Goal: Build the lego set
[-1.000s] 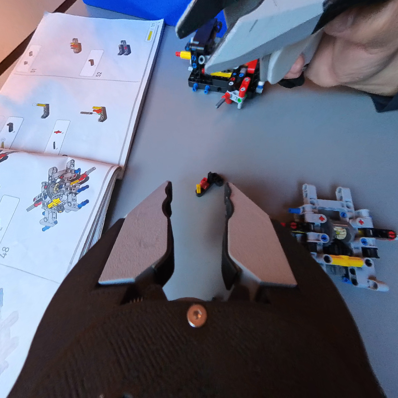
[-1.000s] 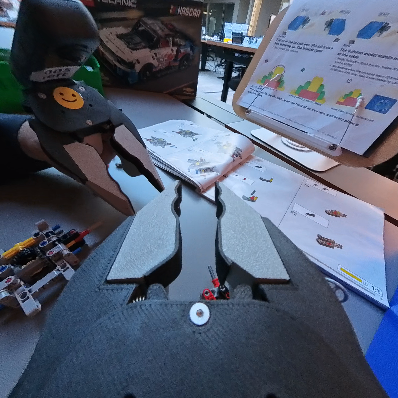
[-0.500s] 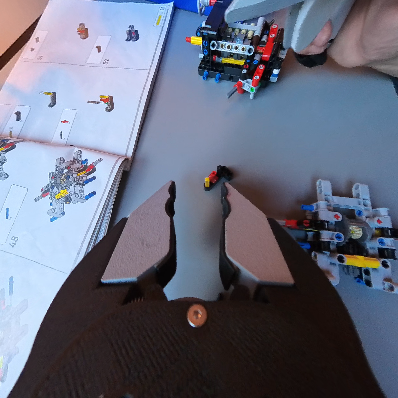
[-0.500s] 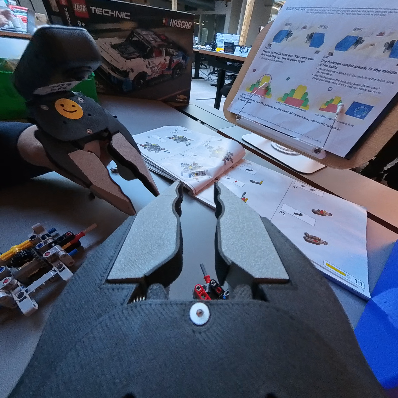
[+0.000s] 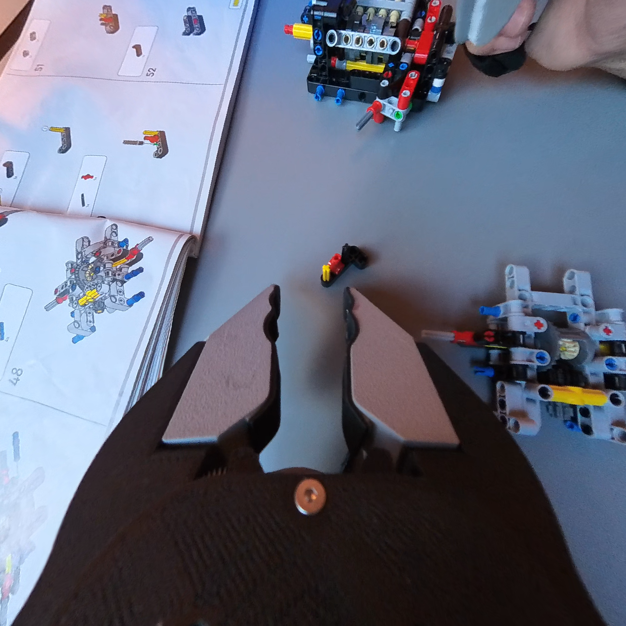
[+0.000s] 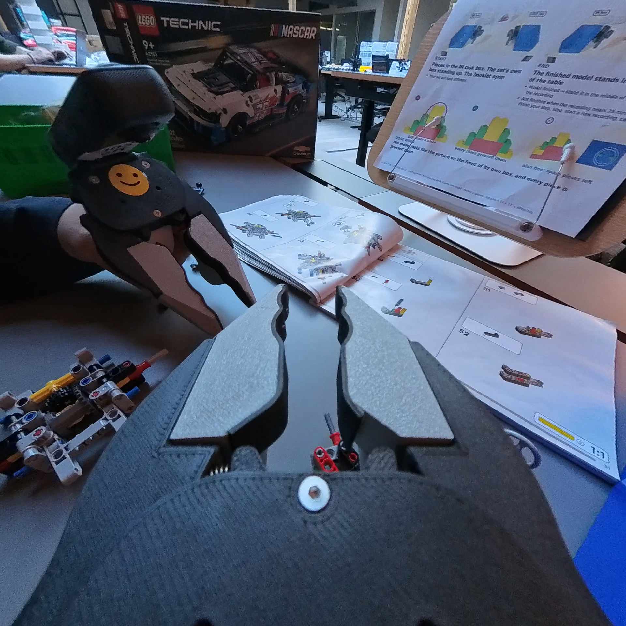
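My left gripper (image 5: 311, 289) is open and empty, low over the grey table (image 5: 440, 203). A small black piece with a red and a yellow pin (image 5: 342, 266) lies on the table just beyond its fingertips, untouched. In the right wrist view the left gripper (image 6: 233, 316) points down at the table. My right gripper (image 6: 311, 289) is open with nothing between its pads. Under it, through the gap, shows part of a black, red and grey brick assembly (image 6: 333, 454), the same assembly that stands at the top of the left wrist view (image 5: 372, 57). The right gripper's grey body (image 5: 484, 20) and a hand are beside the assembly.
An open instruction booklet (image 5: 101, 169) lies left of the left gripper. A grey and black brick assembly (image 5: 559, 355) lies to its right. A set box (image 6: 237, 84), a green crate (image 6: 27, 159) and a stand with a printed sheet (image 6: 508, 118) are at the back.
My left gripper's jaws have narrowed somewhat, with the small black piece still just ahead of them. My right gripper has drawn back off the black assembly, uncovering it in the left wrist view.
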